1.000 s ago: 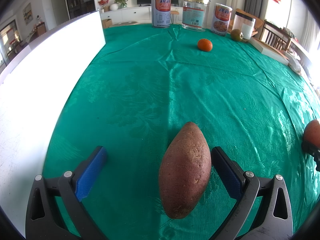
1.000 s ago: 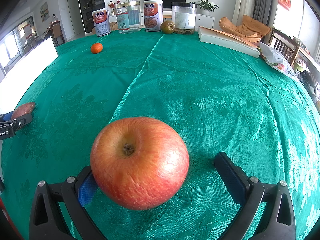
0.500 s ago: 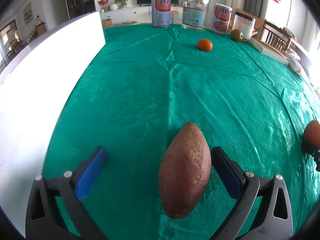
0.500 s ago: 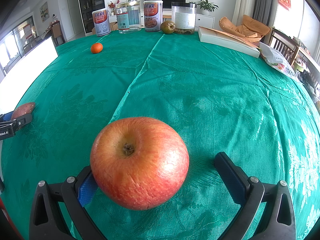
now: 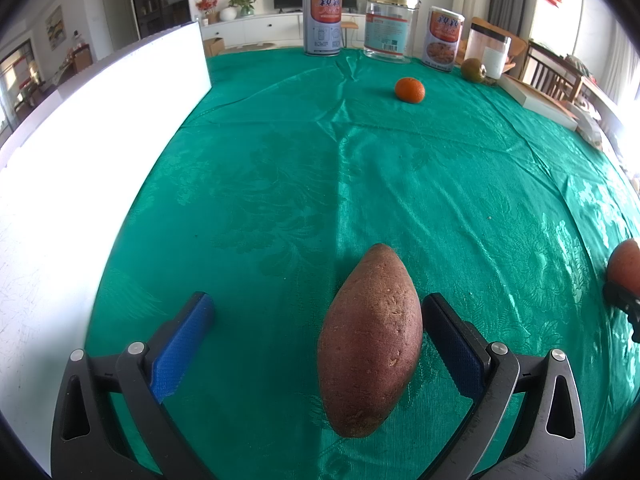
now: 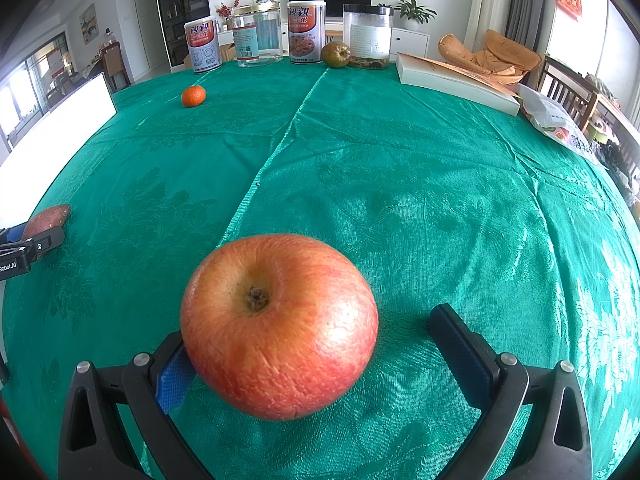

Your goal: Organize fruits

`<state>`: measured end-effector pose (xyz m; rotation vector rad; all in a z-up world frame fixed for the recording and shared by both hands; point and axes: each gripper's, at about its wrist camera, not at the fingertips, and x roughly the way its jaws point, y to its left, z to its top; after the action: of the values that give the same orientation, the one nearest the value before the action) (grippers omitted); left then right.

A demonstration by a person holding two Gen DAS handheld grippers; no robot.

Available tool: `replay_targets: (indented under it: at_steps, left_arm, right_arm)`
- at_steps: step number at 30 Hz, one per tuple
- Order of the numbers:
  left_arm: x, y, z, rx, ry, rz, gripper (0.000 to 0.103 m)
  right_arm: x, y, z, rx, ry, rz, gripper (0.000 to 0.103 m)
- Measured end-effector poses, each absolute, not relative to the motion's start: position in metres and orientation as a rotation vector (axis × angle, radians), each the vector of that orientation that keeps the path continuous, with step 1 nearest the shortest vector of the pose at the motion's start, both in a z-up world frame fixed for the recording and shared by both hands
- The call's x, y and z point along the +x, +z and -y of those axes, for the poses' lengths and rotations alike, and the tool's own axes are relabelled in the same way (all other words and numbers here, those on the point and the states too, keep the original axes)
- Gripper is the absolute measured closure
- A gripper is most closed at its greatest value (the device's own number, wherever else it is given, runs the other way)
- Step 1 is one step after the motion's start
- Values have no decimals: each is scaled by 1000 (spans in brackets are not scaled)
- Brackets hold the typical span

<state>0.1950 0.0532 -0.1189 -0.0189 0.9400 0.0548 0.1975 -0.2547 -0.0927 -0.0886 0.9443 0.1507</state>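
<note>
A brown sweet potato [image 5: 370, 340] lies on the green tablecloth between the fingers of my left gripper [image 5: 320, 320], close to the right finger and well apart from the left one; the gripper is open. A red apple [image 6: 278, 326] rests between the fingers of my right gripper [image 6: 316, 332], against the left finger with a gap to the right one; this gripper is open too. A small orange [image 5: 409, 89] [image 6: 193, 95] sits far back. A greenish-brown fruit [image 6: 336, 54] [image 5: 473, 69] stands by the jars.
A white board [image 5: 80, 160] runs along the left side of the table. Two tins [image 6: 203, 45] and two clear jars [image 6: 368, 36] line the far edge. A flat box [image 6: 456, 80] and a plastic bag [image 6: 560, 124] lie at the far right.
</note>
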Motion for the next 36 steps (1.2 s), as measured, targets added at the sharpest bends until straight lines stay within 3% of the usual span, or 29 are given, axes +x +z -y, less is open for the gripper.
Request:
replay_targets:
  at_steps: [36]
  left_arm:
    - [194, -118, -53, 2, 11, -968, 1]
  right_arm:
    - [199, -92, 247, -34, 43, -947, 0]
